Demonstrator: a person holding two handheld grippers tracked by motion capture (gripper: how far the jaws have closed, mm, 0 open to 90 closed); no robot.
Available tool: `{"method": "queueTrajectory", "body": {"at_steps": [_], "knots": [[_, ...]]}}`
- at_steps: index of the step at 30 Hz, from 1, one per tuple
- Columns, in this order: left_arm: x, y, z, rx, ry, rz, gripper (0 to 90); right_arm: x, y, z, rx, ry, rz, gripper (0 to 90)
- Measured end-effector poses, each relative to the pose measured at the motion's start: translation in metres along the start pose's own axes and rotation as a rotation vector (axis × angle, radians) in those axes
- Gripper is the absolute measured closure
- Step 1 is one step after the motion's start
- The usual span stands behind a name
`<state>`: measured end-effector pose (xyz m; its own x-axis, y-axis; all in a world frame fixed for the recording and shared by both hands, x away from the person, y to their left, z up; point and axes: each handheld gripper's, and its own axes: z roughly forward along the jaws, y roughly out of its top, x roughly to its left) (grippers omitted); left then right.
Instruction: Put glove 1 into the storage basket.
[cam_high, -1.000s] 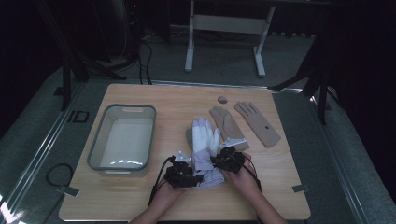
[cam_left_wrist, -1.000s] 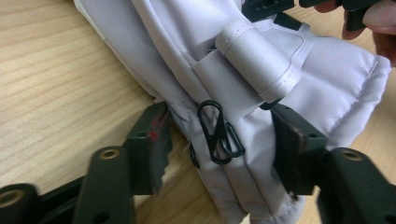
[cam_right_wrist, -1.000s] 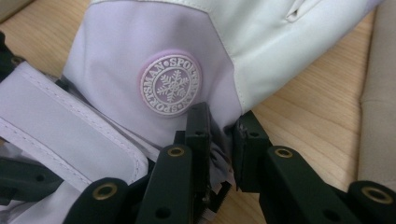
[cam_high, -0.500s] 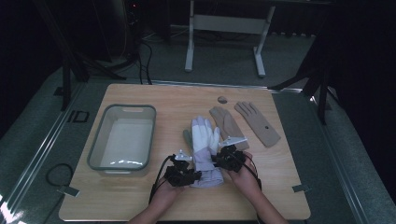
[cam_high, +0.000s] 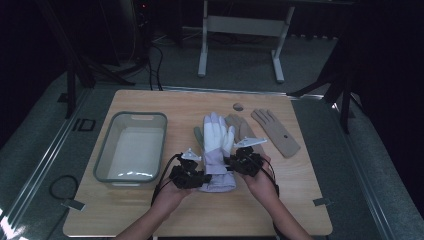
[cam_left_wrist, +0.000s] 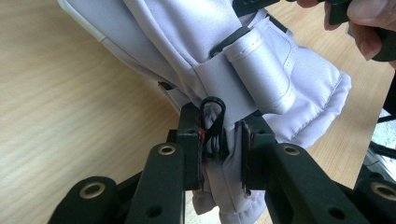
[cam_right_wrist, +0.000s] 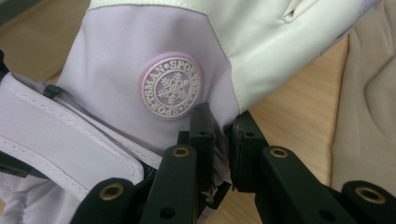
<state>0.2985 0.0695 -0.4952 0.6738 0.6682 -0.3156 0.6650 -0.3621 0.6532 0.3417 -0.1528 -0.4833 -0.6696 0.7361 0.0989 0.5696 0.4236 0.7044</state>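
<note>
White-and-lilac ski glove (cam_high: 217, 150) at frame centre above the desk (cam_high: 150, 215), left gripper (cam_high: 192, 176) jaws just closed on its cuff, right gripper (cam_high: 240, 162) jaws clenching its side.

Black two-jaw grippers (cam_high: 192, 176), brass-ringed screws, grey three-cornered plates, black cables

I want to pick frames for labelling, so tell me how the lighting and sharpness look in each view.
High view: dim, room nearly black, wooden table evenly lit, soft glare in the clear bin. Left gripper view: bright, white glove crisp, left claw slightly soft. Right gripper view: glove's snowflake badge sharp, tan glove blurred.
</note>
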Motion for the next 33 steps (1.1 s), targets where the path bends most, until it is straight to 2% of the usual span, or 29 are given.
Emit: {"method": "queueTrajectory", "body": {"at_steps": [6,9,11,12,20,33], "knots": [[0.007,0.005,-0.014,0.002,0.0,-0.005,74.2,0.006,0.013,0.0,-0.014,0.012,-0.012,81.5],[0.009,0.009,-0.021,0.002,0.008,0.005,74.2,0.01,0.02,0.0,-0.022,0.013,-0.013,81.5],[0.009,0.009,-0.021,0.002,0.008,0.005,74.3,0.011,0.022,0.0,-0.027,0.014,-0.013,81.5],[0.013,0.013,-0.03,-0.001,0.01,0.014,74.2,0.013,0.027,-0.001,-0.039,0.016,-0.013,81.5],[0.022,0.019,-0.05,0.0,0.017,0.024,74.2,0.022,0.045,-0.001,-0.061,0.024,-0.019,81.4],[0.042,0.015,-0.085,-0.027,0.05,0.005,74.2,0.048,0.08,0.012,-0.062,0.037,-0.048,81.4]]}}
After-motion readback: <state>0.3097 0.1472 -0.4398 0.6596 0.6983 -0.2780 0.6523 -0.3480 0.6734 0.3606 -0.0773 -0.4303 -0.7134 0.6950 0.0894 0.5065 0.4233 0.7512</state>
